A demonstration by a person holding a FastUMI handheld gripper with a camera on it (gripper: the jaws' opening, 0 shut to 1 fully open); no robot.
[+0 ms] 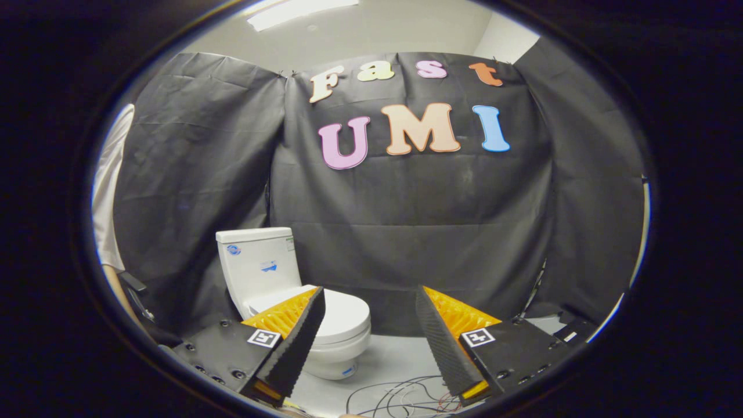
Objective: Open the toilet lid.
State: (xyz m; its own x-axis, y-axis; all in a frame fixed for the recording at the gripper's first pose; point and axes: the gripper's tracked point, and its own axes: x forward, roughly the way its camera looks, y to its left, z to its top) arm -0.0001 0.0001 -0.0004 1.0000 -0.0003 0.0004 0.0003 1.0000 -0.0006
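Beyond the left finger, at 10 o'clock: toilet, lid down, well apart. Gripper fingers spread wide, holding nothing.

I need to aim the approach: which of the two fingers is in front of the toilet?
The left finger: its tip overlaps the closed lid of the toilet. The right finger stands clear, against floor and cloth. The gripper is open.

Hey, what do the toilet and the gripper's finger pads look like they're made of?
Toilet: glossy white, smooth with soft highlights, likely glazed ceramic; its closed lid may be plastic, hard to tell. Finger pads: matte black with fine ribbing, probably rubber or foam, backed by ridged orange plastic. The gripper is open, holding nothing, the toilet beyond its left finger.
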